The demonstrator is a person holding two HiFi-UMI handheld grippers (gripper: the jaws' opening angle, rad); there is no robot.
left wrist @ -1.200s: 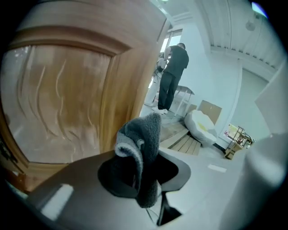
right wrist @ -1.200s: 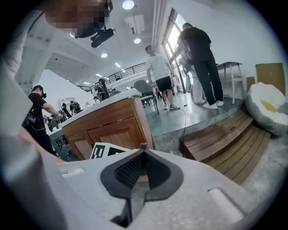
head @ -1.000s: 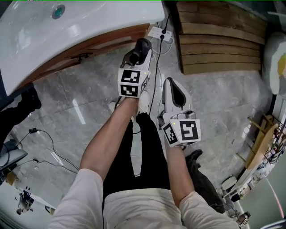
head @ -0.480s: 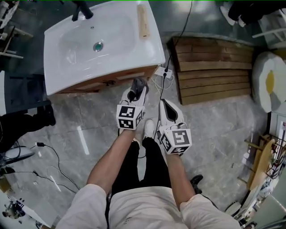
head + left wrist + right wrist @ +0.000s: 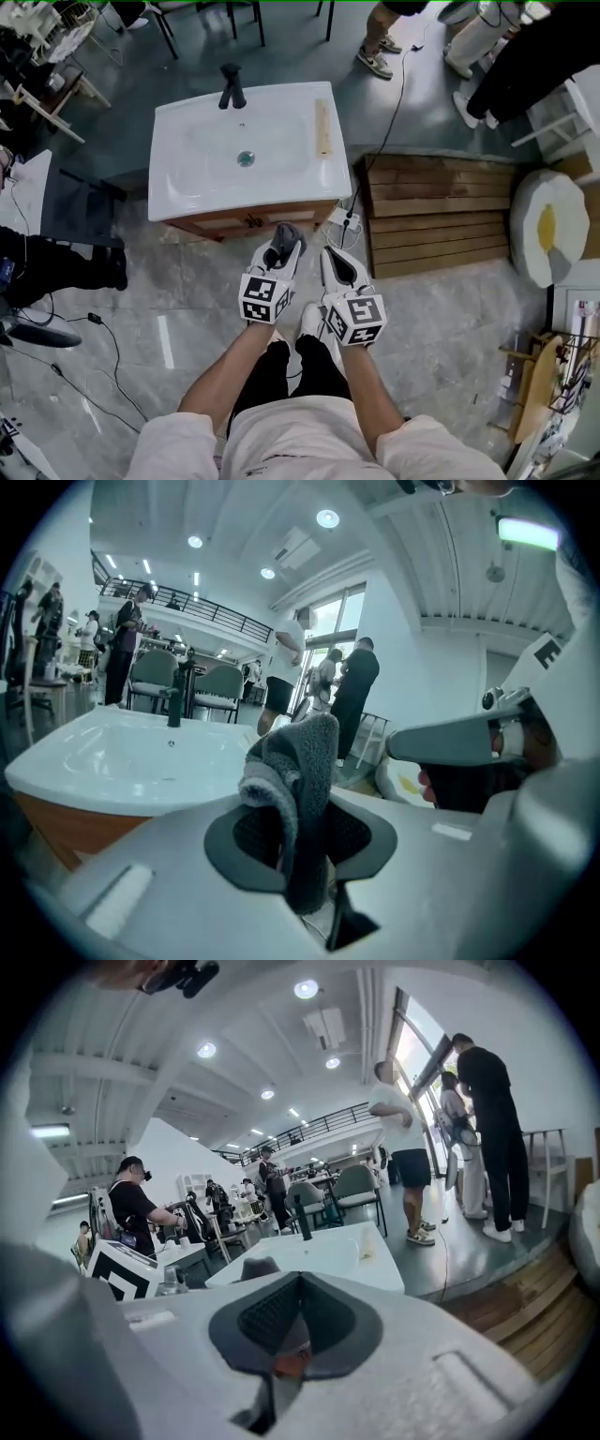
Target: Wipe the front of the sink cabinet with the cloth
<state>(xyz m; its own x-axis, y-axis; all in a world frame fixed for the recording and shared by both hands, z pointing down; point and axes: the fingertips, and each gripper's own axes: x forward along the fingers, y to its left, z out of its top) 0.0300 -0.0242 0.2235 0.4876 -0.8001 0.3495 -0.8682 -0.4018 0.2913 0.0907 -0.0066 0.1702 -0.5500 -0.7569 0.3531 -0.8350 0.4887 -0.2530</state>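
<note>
Sink cabinet now farther off; fuzzy grey cloth bunched in left gripper.

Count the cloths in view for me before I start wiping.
1. A grey cloth is pinched in the jaws of the left gripper, held just in front of the sink cabinet. None shows on the sink top or in the right gripper; the cabinet could hide others.

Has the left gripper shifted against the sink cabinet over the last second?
Yes, apparently: the left gripper now sits farther left of the sink cabinet right front corner, though the head camera rose too.
</note>
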